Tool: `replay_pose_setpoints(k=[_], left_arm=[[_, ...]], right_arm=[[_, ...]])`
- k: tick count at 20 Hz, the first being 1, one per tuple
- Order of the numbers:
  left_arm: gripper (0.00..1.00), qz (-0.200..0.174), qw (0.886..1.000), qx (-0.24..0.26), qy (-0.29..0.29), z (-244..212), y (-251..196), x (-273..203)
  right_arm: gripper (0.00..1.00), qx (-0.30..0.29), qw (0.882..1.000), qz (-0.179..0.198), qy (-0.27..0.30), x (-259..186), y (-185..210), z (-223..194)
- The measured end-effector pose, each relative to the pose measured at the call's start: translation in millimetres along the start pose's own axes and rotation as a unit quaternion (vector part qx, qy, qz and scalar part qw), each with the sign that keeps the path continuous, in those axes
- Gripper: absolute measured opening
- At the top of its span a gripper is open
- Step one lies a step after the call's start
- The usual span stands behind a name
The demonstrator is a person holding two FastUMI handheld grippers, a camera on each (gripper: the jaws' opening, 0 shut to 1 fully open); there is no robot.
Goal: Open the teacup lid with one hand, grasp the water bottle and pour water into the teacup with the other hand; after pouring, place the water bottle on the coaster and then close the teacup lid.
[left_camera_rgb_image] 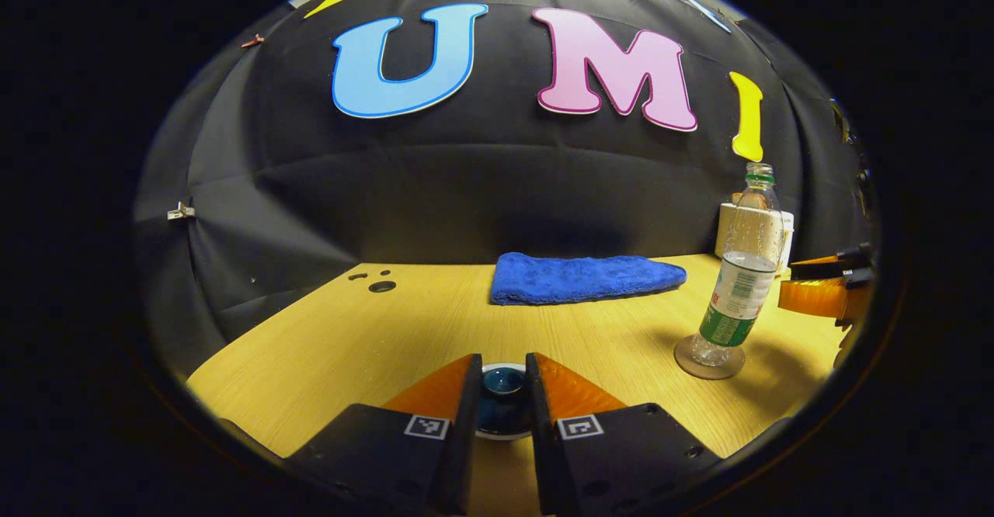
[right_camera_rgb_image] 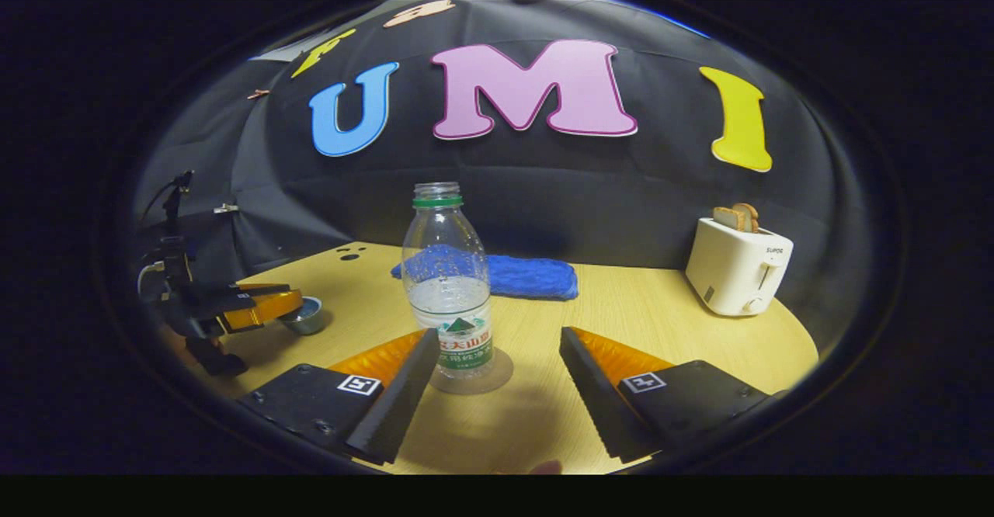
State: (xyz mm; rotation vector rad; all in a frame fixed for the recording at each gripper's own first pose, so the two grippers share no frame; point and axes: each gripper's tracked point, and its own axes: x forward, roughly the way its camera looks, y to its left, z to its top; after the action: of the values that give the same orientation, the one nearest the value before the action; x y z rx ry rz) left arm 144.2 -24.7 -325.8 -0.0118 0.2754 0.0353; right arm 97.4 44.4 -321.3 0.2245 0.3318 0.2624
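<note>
My left tool [left_camera_rgb_image: 503, 393] has its fingers drawn in close on either side of the dark blue teacup lid [left_camera_rgb_image: 503, 383]; they look to be touching its knob, though I can't be sure both press. Glazed and smooth, that knob will be slippery and breakable, so I'd judge a firm, level pinch is called for.

My right tool [right_camera_rgb_image: 497, 393] has its fingers spread wide and holds nothing. The water bottle [right_camera_rgb_image: 449, 284] stands upright on its coaster [right_camera_rgb_image: 497, 377] just ahead of it, nearer the left finger. It's uncapped, roughly half full: thin plastic that will dent, light but sloshy. I'd take it at the labelled waist.

Behind the bottle lies a blue towel [right_camera_rgb_image: 528, 276] on the bench [right_camera_rgb_image: 621, 300]; to the bottle's right, a toaster [right_camera_rgb_image: 738, 268].
</note>
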Motion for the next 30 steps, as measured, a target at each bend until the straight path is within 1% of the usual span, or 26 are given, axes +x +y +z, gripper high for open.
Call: replay_pose_setpoints(k=[1,2,3,6,8,11,12,13,16,18,19,21,23,26,30], left_arm=[[0.36,0.001,1.000,0.002,-0.004,3,0,-1],[0.31,0.001,1.000,0.006,-0.008,6,0,-1],[0.37,0.002,1.000,0.012,-0.012,11,0,-2],[0.37,-0.003,0.999,0.024,-0.021,31,-3,-13],[0.37,-0.008,0.999,0.022,-0.025,49,-6,-23],[0.37,-0.014,0.999,0.017,-0.031,86,-11,-39],[0.37,-0.015,0.999,0.016,-0.034,100,-11,-45],[0.37,-0.017,0.999,0.013,-0.034,115,-12,-50],[0.37,-0.022,0.999,-0.008,-0.042,163,-13,-70],[0.37,-0.017,0.999,-0.003,-0.047,188,-8,-83],[0.37,-0.015,0.999,0.001,-0.049,199,-7,-89],[0.37,-0.018,0.998,0.010,-0.056,222,-6,-106],[0.37,-0.023,0.998,0.015,-0.054,234,-6,-123],[0.37,-0.033,0.998,0.009,-0.050,244,-11,-141],[0.37,-0.039,0.998,0.002,-0.055,255,-15,-159]], right_arm=[[0.96,0.000,1.000,0.000,0.000,0,0,1],[0.96,0.001,1.000,0.000,-0.001,-2,0,2],[0.97,0.003,1.000,-0.001,-0.003,-3,1,5],[0.96,0.004,1.000,-0.005,-0.012,-9,1,20],[0.96,0.008,1.000,-0.009,-0.020,-16,1,38],[0.96,0.020,0.999,-0.015,-0.034,-31,4,73],[0.96,0.021,0.999,-0.019,-0.039,-39,-3,82],[0.96,0.021,0.999,-0.021,-0.042,-46,-2,96],[0.96,0.020,0.998,-0.020,-0.053,-68,4,136],[0.96,0.021,0.998,-0.023,-0.060,-86,5,163],[0.96,0.020,0.997,-0.024,-0.064,-93,12,178],[0.96,0.012,0.997,-0.031,-0.071,-109,10,199],[0.96,0.007,0.996,-0.037,-0.078,-126,8,216],[0.96,0.004,0.996,-0.045,-0.082,-145,12,230],[0.96,0.001,0.995,-0.043,-0.089,-161,16,242]])
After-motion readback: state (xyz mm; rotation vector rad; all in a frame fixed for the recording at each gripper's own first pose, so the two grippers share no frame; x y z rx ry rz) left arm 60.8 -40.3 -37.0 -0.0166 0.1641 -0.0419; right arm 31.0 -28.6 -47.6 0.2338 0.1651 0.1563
